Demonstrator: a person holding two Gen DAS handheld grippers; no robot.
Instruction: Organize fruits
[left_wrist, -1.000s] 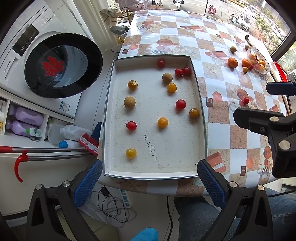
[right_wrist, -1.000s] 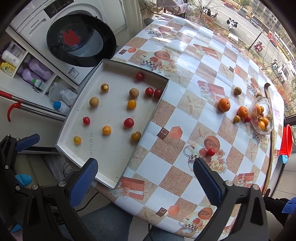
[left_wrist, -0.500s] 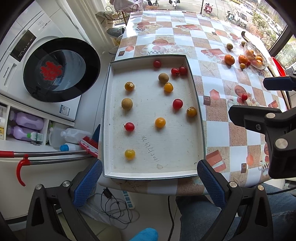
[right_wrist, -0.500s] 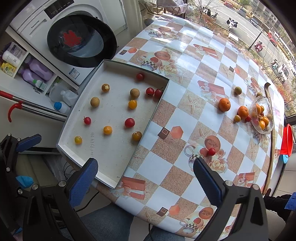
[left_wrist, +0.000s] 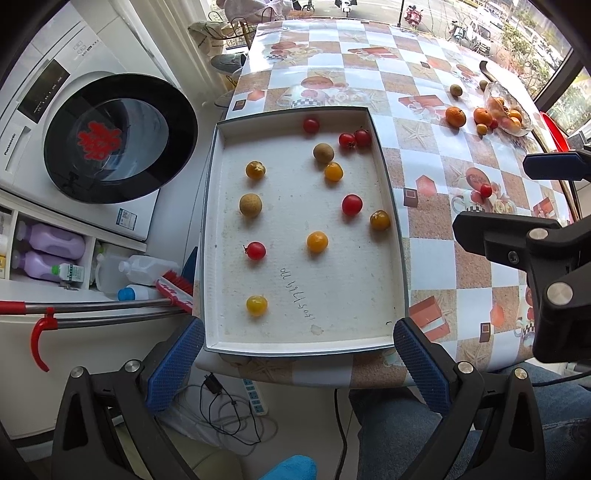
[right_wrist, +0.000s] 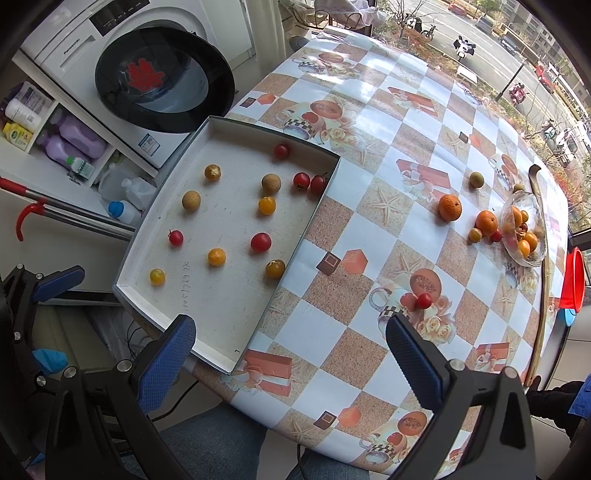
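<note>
A shallow white tray (left_wrist: 221, 236) (right_wrist: 229, 354) lies at the table's near left corner and holds several small red, yellow and brown fruits. A lone red cherry tomato (left_wrist: 485, 190) (right_wrist: 424, 300) sits on the tablecloth to its right. Two oranges (right_wrist: 450, 207) and small fruits lie by a glass bowl (right_wrist: 532, 254) of fruit at the far right. My left gripper (left_wrist: 295, 358) is open and empty, above the tray's near edge. My right gripper (right_wrist: 290, 354) is open and empty, above the table's near edge.
A washing machine (left_wrist: 92, 147) stands left of the table, with bottles (left_wrist: 51, 247) and a red-handled brush (left_wrist: 110, 306) beside it. A red container (right_wrist: 574, 280) stands at the table's far right edge. The person's legs (left_wrist: 443, 435) are below the table's front edge.
My left gripper has drawn slightly up and back, so the tray sits a little higher in its view. The right gripper has barely moved. No fruit has moved.
</note>
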